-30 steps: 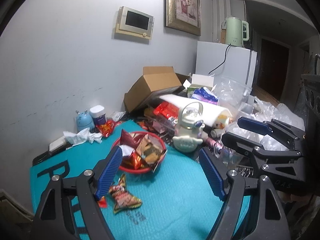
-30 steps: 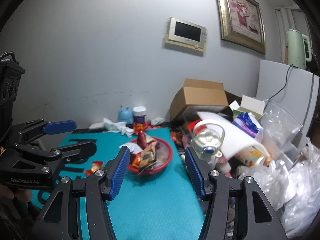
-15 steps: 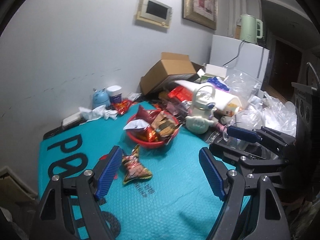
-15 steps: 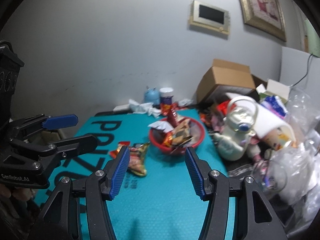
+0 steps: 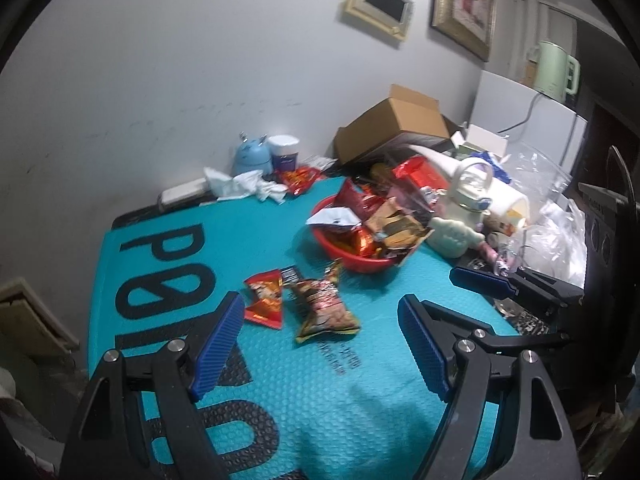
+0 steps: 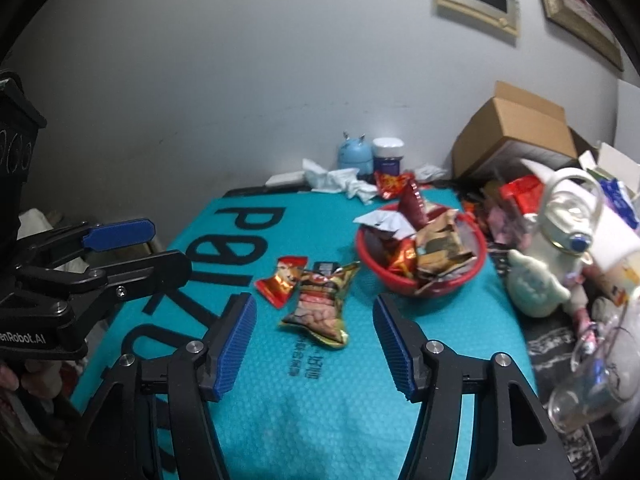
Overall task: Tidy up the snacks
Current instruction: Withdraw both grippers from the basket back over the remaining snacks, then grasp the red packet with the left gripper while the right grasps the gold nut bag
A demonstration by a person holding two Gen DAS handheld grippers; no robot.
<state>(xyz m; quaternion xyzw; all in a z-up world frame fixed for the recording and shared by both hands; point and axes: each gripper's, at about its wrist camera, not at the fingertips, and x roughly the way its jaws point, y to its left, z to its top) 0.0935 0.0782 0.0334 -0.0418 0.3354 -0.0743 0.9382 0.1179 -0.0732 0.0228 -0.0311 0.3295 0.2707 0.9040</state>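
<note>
A red bowl (image 5: 362, 262) (image 6: 430, 286) full of snack packets stands on the teal mat (image 5: 208, 248) (image 6: 320, 380). Two loose packets lie in front of it: a gold-brown one (image 5: 324, 306) (image 6: 322, 306) and a small red one (image 5: 265, 298) (image 6: 282, 280) to its left. Another red packet (image 5: 298, 178) (image 6: 392, 184) lies at the mat's far edge. My left gripper (image 5: 320, 344) is open and empty, above the mat just short of the loose packets. My right gripper (image 6: 314, 350) is open and empty, just short of the gold-brown packet.
A white teapot-shaped jar (image 5: 466, 208) (image 6: 560, 240), a cardboard box (image 5: 394, 126) (image 6: 516, 134), plastic bags and a glass cup (image 6: 596, 376) crowd the right side. A blue figurine (image 6: 354, 154), a white-lidded jar (image 6: 387, 156) and crumpled tissue (image 6: 340, 182) sit by the wall.
Both grippers have pulled back and tilted down, so the mat and the two loose packets now show more fully. Both stay open.
</note>
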